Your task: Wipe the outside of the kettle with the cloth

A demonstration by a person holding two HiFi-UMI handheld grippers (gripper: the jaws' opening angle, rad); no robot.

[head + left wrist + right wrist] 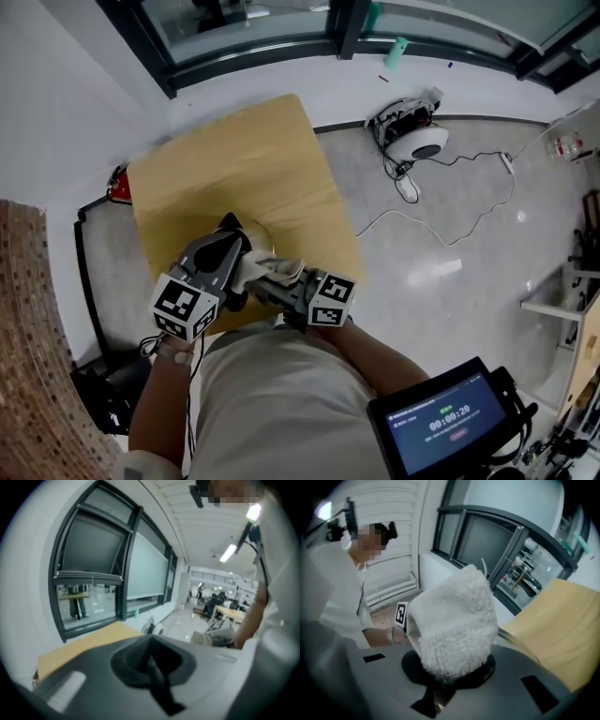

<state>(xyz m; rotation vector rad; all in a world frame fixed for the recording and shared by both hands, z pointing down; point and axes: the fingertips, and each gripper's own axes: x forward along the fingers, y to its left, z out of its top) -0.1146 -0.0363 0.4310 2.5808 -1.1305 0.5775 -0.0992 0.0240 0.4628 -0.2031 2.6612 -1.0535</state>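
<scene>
- Two handheld grippers meet over the near edge of a pale wooden worktop (244, 159), close in front of the person.
- The right gripper (443, 686) has its jaws clamped on a fluffy white cloth (454, 620). The cloth bulges up out of the jaws in a thick rounded wad and hides their tips.
- The left gripper (154, 667) shows its jaws drawn together in its own view, with nothing between them. Ahead of them are only the worktop and a dark-framed window (91, 581).
- The kettle (258, 240) is mostly hidden. In the head view, a cream rounded part of it shows just past the left gripper's housing and just ahead of the right jaws.
- The cloth wad sits between the two grippers and appears to press against the kettle's side. The exact contact cannot be made out.
- Beyond the cloth, the right gripper view shows the left gripper's marker cube (400, 613) beside the person's wrist.
- Beyond the worktop's right edge, a white device (417, 141) with a trailing cable lies on the floor.
</scene>
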